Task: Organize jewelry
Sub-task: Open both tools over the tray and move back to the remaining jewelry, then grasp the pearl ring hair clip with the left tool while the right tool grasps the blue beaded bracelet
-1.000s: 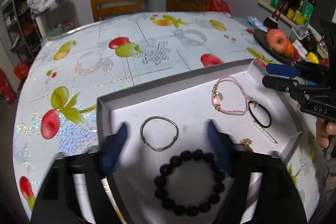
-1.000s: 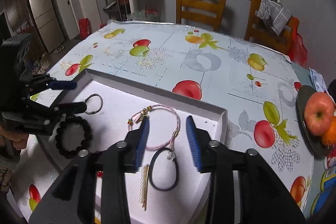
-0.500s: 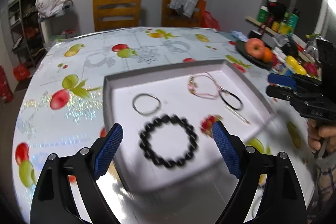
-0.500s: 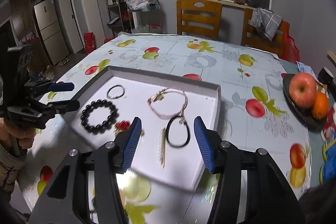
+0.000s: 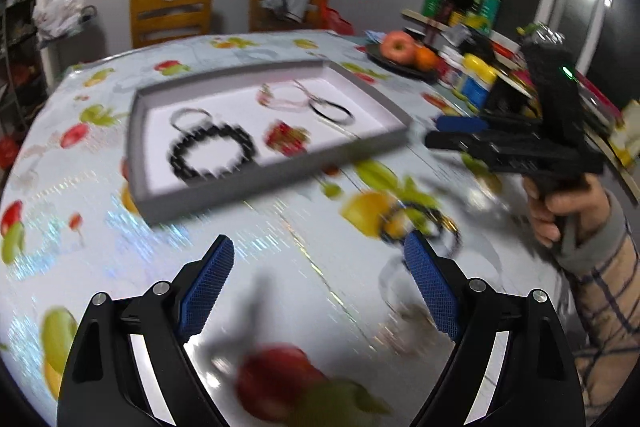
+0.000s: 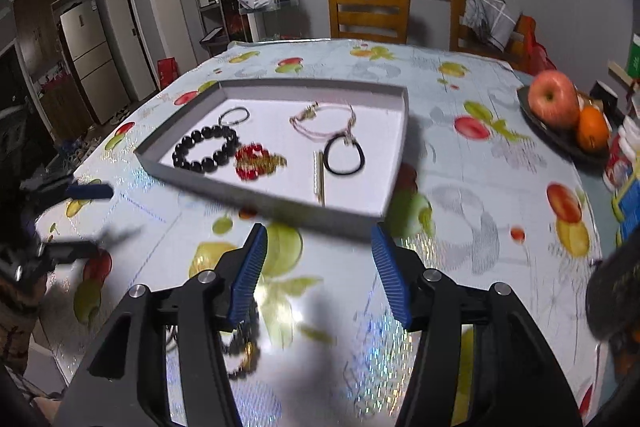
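Note:
A grey tray (image 6: 192, 177) (image 5: 144, 107) lies on the fruit-print tablecloth. It holds a black bead bracelet (image 6: 205, 149) (image 5: 212, 155), a thin silver ring bracelet (image 6: 234, 115), a red bead bracelet (image 6: 256, 161) (image 5: 286, 139), a pink cord bracelet (image 6: 324, 123), a black hair tie (image 6: 344, 159) and a gold bar (image 6: 319, 173). A dark bracelet with gold beads (image 5: 420, 227) (image 6: 240, 351) lies on the cloth outside the tray. My left gripper (image 5: 320, 279) is open and empty, near the table's front. My right gripper (image 6: 320, 267) is open and empty above the cloth.
A dark plate (image 6: 560, 137) with an apple (image 6: 554, 99) and an orange sits at the right. Bottles and jars (image 5: 472, 79) crowd the right edge. Two wooden chairs (image 6: 370, 13) stand behind the table. The left wrist view is motion blurred.
Both grippers have drawn back from the tray toward the table's near edge and have opened wider. The tray's items lie where they were. The dark bracelet on the cloth has come into view.

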{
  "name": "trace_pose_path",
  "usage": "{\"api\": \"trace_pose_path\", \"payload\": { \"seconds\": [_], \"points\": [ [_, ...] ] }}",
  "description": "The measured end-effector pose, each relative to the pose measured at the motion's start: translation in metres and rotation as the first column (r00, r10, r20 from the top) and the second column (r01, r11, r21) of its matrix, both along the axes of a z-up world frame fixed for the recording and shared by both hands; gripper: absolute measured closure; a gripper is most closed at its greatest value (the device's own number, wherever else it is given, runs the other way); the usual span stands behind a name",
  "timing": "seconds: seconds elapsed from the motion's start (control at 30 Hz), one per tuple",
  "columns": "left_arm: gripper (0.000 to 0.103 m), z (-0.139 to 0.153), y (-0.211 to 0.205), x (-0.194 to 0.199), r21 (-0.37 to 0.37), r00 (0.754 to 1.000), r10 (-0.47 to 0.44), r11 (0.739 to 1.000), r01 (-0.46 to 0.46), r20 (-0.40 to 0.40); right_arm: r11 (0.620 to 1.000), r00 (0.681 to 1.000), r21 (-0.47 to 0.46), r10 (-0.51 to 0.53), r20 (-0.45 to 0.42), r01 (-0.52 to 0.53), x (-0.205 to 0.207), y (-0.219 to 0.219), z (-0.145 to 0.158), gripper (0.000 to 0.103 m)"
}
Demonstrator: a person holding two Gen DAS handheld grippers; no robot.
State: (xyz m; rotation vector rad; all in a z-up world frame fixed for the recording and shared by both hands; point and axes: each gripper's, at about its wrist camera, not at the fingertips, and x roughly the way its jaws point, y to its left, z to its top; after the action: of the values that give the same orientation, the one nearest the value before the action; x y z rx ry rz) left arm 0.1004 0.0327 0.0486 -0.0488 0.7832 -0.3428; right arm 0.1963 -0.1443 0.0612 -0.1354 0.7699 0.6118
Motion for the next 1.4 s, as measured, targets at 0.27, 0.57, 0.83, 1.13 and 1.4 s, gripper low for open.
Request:
{"api": "trace_pose_path", "payload": {
  "seconds": [0.27,0.57,0.83,1.13,1.4],
  "points": [
    [0.016,-0.022,-0.03,-0.035,0.033,0.997,-0.072,0.997,0.073,-0.039,1.0,1.0,0.001,-0.009,-0.013,0.009,-0.014,-0.009,-0.01,0.044],
    [0.036,-0.035,-0.063,-0.034,0.182,0.99,-0.124,0.974,0.134,-0.063,1.0,1.0,0.001,0.002,-0.027,-0.002,-0.022,-0.01,-0.016,0.043],
    [0.061,-0.033,-0.061,-0.039,0.168,0.988,-0.147,0.974,0.154,-0.053,1.0,0.999,-0.009,0.022,-0.033,-0.022,-0.032,-0.007,-0.019,0.043],
    [0.061,-0.016,-0.022,-0.04,0.138,0.997,-0.078,0.987,0.078,-0.011,0.995,0.995,-0.039,0.088,-0.048,-0.09,-0.041,0.014,-0.025,0.043],
    [0.061,-0.019,0.024,-0.016,0.12,0.998,0.059,0.991,-0.054,-0.034,0.993,0.995,-0.078,0.081,-0.06,-0.086,-0.033,0.024,-0.029,0.067]
  ]
}}
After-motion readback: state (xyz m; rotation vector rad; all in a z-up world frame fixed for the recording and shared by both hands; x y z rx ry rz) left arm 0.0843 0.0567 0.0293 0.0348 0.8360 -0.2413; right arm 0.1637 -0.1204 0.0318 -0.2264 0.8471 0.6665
